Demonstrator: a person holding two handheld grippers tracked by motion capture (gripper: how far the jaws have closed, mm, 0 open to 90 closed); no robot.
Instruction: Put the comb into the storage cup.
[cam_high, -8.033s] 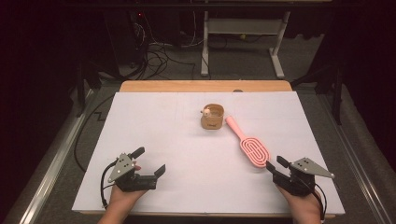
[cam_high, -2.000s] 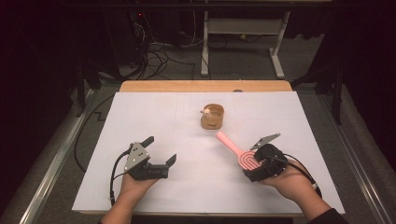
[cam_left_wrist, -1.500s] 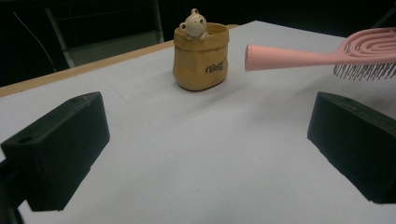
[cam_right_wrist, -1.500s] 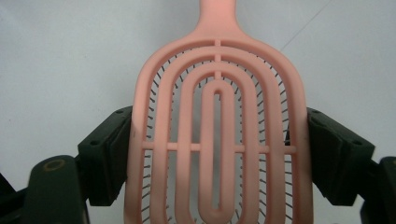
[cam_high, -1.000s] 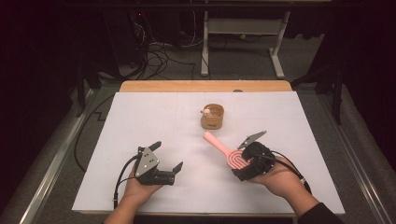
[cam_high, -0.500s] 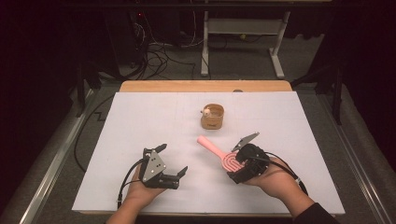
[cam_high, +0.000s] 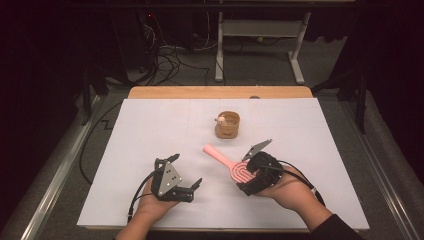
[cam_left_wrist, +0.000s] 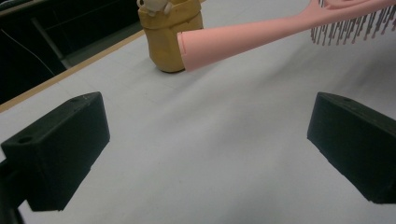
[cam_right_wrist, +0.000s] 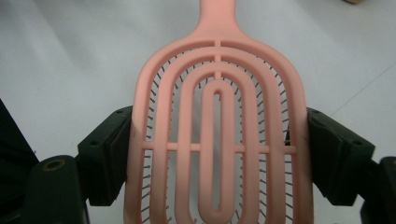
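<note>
White-covered table (cam_high: 150, 130), dark room with cables and a stand behind. Right tool (cam_high: 248, 176) clamped on pink hairbrush (cam_high: 235, 167) across the head's two edges, bristles down, handle off the surface and pointing toward the table's middle. Brush near the front edge, right of centre. Left tool (cam_high: 194, 186) just left of it, jaws wide apart, nothing between, low over the sheet, aimed at the brush handle. Small tan wooden holder (cam_high: 228, 125) upright farther back, well apart from both tools.
</note>
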